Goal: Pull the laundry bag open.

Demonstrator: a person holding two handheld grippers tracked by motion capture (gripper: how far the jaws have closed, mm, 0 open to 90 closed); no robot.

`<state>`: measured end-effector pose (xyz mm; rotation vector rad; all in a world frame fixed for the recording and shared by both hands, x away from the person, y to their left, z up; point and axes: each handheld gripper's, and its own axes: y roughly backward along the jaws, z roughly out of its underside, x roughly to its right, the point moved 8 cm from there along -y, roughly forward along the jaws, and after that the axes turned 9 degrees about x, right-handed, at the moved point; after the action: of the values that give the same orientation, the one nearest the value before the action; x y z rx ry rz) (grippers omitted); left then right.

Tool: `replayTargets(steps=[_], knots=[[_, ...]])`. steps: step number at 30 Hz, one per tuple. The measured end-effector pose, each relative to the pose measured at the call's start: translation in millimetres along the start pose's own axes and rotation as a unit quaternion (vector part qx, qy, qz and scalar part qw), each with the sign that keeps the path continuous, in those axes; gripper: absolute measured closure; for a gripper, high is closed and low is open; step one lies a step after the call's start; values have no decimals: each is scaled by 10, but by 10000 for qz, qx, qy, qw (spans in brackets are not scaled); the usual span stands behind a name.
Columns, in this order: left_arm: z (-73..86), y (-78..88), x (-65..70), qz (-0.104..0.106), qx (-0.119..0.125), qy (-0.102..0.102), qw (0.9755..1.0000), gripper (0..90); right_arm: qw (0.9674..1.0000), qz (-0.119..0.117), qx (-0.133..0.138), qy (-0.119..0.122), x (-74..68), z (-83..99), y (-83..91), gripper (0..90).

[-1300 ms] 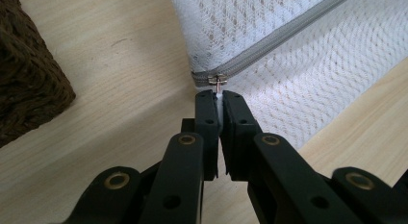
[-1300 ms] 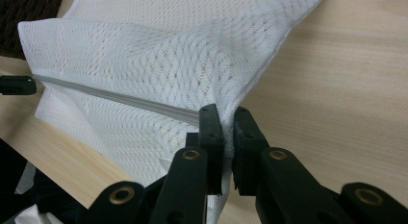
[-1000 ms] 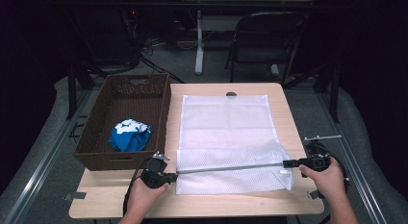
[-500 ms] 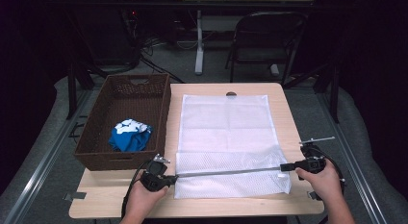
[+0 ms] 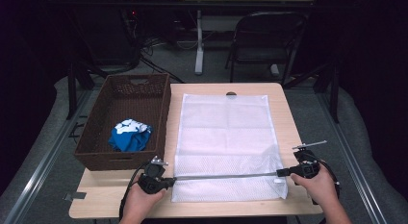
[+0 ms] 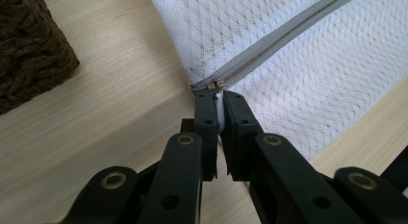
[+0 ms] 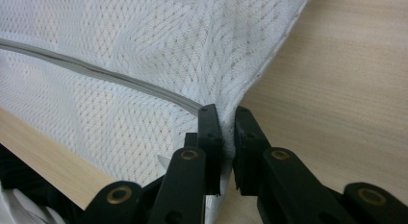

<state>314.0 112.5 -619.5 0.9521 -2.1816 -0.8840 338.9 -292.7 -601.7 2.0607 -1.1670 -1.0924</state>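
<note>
A white mesh bag (image 5: 226, 132) lies flat on the wooden table (image 5: 293, 123), with a grey zipper (image 5: 226, 176) running across it near its front edge. My left gripper (image 5: 168, 180) is shut on the bag's left edge, just at the zipper's end (image 6: 219, 95). My right gripper (image 5: 283, 172) grips the bag's right edge beside the zipper (image 7: 96, 70). Its jaws (image 7: 226, 111) have just been opening a little, with mesh bunched between them and still pinched. The zipper is stretched taut between the two grippers.
A dark brown wicker basket (image 5: 96, 156) stands left of the bag, with a crumpled blue and white cloth (image 5: 130, 136) inside. Its corner (image 6: 29, 46) is close to my left gripper. A folding chair (image 5: 267, 36) stands beyond the table.
Both grippers have drawn slightly toward the table's near edge, carrying the zipper line with them. Both still hold the bag's edges.
</note>
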Motion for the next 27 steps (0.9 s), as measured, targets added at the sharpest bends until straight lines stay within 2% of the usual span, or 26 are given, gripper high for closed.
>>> replayTargets(steps=[2,7,10,13,15,16,22,27], knots=[[3,5,0,-6,39,13,10000,849,10000,-12,-3,-49,0,29,-4,820],[2,16,19,-17,154,35,9999,790,9998,-50,184,-56,9,68,3,755],[12,17,51,26,187,60,9998,738,9995,41,301,11,26,93,15,693],[7,21,72,38,208,13,9998,698,9990,106,402,179,41,92,45,605],[-2,29,79,66,222,-87,9997,687,9983,148,496,281,45,96,57,533],[-13,27,98,74,298,-58,9995,680,9979,177,538,326,48,98,56,518],[-59,80,126,24,450,-201,9988,614,9949,353,650,685,78,101,84,475],[-86,98,159,43,548,-378,9978,582,9924,592,770,755,139,69,167,457]])
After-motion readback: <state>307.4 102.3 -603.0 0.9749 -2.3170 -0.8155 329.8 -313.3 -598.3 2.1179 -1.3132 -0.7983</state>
